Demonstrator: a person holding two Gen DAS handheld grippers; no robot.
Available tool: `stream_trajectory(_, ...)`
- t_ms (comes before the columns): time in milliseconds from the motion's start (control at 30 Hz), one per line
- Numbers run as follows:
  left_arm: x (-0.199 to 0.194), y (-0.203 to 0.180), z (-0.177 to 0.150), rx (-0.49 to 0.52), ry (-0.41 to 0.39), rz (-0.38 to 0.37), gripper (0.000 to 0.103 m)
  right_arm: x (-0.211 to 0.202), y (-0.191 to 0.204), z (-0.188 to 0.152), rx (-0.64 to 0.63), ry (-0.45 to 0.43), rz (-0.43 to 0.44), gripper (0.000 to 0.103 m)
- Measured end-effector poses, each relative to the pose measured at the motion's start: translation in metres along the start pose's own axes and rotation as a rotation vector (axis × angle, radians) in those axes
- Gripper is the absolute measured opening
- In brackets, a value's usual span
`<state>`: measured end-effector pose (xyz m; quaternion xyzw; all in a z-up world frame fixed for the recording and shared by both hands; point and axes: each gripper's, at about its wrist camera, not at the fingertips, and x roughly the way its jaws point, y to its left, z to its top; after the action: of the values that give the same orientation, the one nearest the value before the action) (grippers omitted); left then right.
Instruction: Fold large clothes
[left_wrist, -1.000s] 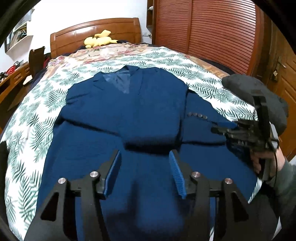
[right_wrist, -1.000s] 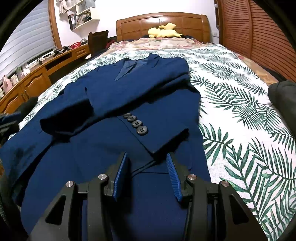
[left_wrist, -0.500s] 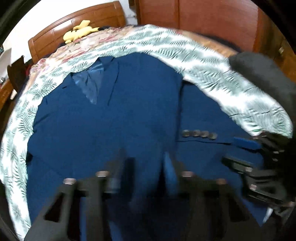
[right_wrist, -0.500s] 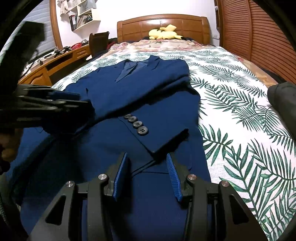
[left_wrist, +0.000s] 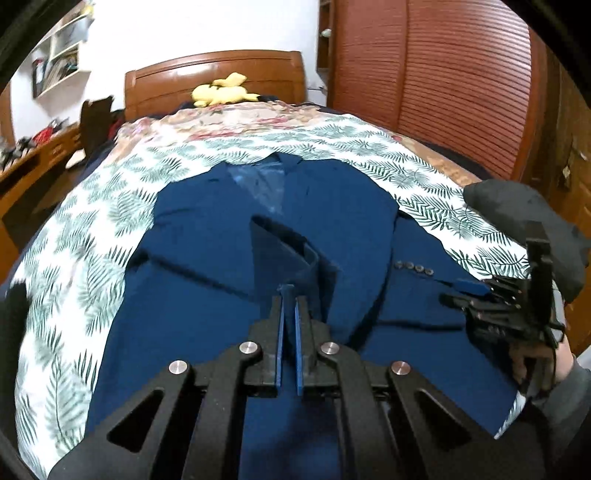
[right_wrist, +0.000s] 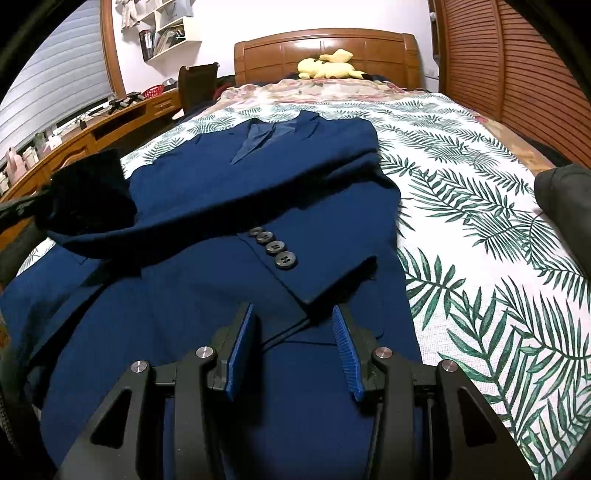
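A navy blue suit jacket (left_wrist: 207, 258) lies face up on the bed, collar toward the headboard; it also shows in the right wrist view (right_wrist: 229, 192). My left gripper (left_wrist: 289, 295) is shut on the cuff of its left sleeve (left_wrist: 291, 254) and holds the cuff raised above the jacket's middle. In the right wrist view that lifted sleeve (right_wrist: 92, 199) hangs at the left. My right gripper (right_wrist: 293, 325) is open and empty, low over the jacket's lower right part, just short of the folded right sleeve with its dark buttons (right_wrist: 275, 249). It also shows in the left wrist view (left_wrist: 465, 291).
The bed has a white bedspread with green leaves (right_wrist: 480, 221). A yellow plush toy (right_wrist: 328, 66) lies by the wooden headboard. A dark bundle (left_wrist: 517, 206) sits at the bed's right edge. A wooden desk (right_wrist: 74, 140) runs along the left, a slatted wardrobe (left_wrist: 443, 74) on the right.
My left gripper has moved forward, closed on the left sleeve's cuff and lifted it over the jacket. My right gripper has stayed in place, open.
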<state>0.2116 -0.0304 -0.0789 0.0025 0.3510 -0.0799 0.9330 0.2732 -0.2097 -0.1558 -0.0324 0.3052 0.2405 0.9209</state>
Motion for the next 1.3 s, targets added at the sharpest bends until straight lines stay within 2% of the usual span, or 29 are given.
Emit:
stream_trajectory(100,-0.005,0.003,-0.011,-0.011,-0.004,0.012,0.006,0.001,0.0,0.001,-0.003,0.001,-0.006,0.045)
stream_trajectory(233,-0.01,0.008,-0.023,-0.019,-0.008,-0.011,0.006,0.002,-0.001,0.001,0.002,0.002,0.0,0.045)
stream_trajectory(400,-0.023,0.018,-0.035,-0.03,-0.011,-0.011,0.015,0.002,-0.004,0.001,0.006,0.004,0.006,0.045)
stream_trajectory(500,-0.035,0.024,-0.047,-0.021,-0.025,0.01,0.033,0.001,-0.004,0.001,0.006,0.004,0.009,0.045)
stream_trajectory(533,-0.039,0.027,-0.052,-0.022,-0.031,0.013,0.043,0.002,-0.005,0.001,0.008,0.005,0.01,0.045)
stream_trajectory(567,-0.043,0.03,-0.055,-0.023,-0.035,0.015,0.044,0.002,-0.005,0.001,0.008,0.006,0.011,0.045)
stream_trajectory(667,-0.052,0.041,-0.066,-0.026,-0.021,0.033,0.045,0.002,-0.005,0.001,0.011,0.007,0.013,0.045)
stream_trajectory(867,-0.06,0.067,-0.077,-0.111,-0.014,0.038,0.045,0.001,-0.005,0.001,0.011,0.007,0.012,0.045)
stream_trajectory(1000,-0.05,0.073,-0.067,-0.101,-0.018,0.024,0.045,0.001,-0.005,0.001,0.008,0.006,0.007,0.045)
stream_trajectory(1200,-0.011,0.079,-0.036,-0.073,0.018,-0.023,0.044,-0.002,-0.001,0.002,-0.011,0.001,-0.015,0.045)
stream_trajectory(1233,-0.003,0.079,-0.029,-0.07,0.03,-0.023,0.044,-0.005,0.001,0.004,-0.023,0.004,-0.023,0.046)
stream_trajectory(1300,0.014,0.077,-0.017,-0.049,0.041,-0.033,0.044,-0.017,0.008,0.009,-0.038,-0.023,-0.022,0.059)
